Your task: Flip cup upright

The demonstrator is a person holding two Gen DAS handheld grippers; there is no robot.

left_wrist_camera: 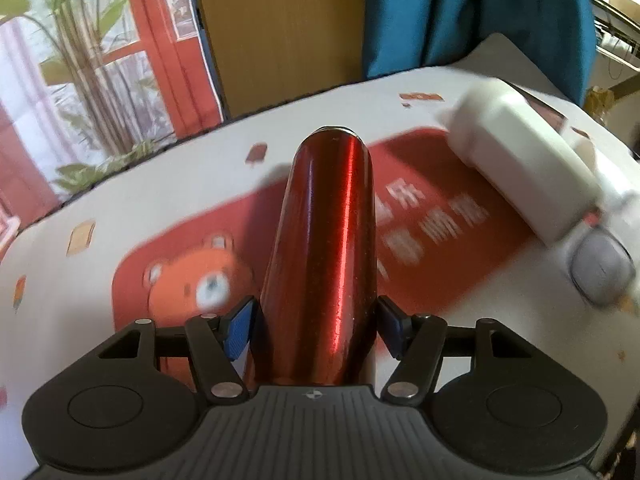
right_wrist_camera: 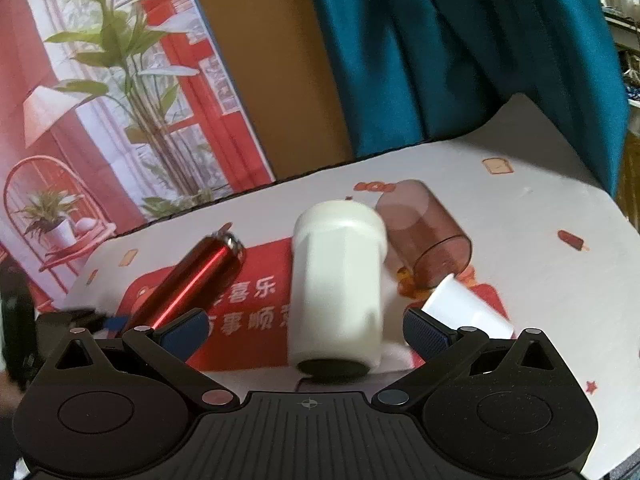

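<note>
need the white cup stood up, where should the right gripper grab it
Probably grip the white cup across its straight mid-body, below the wider collar. It lies on its side with the dark base toward the right gripper, whose open fingers flank it, so come in from the base end along its axis.

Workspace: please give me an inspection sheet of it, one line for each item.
Surface: table under a white cloth with a red bear print.
Job's things: red flask lying between the left gripper's fingers; white cup lying between the right gripper's fingers.
Clutter: brown cup on its side; small white cup on its side.
Grippers: left gripper pads beside the flask, contact unclear; right gripper open, pads clear of the white cup.
Cables: nothing seen.
Surroundings: teal curtain, red plant poster.
</note>
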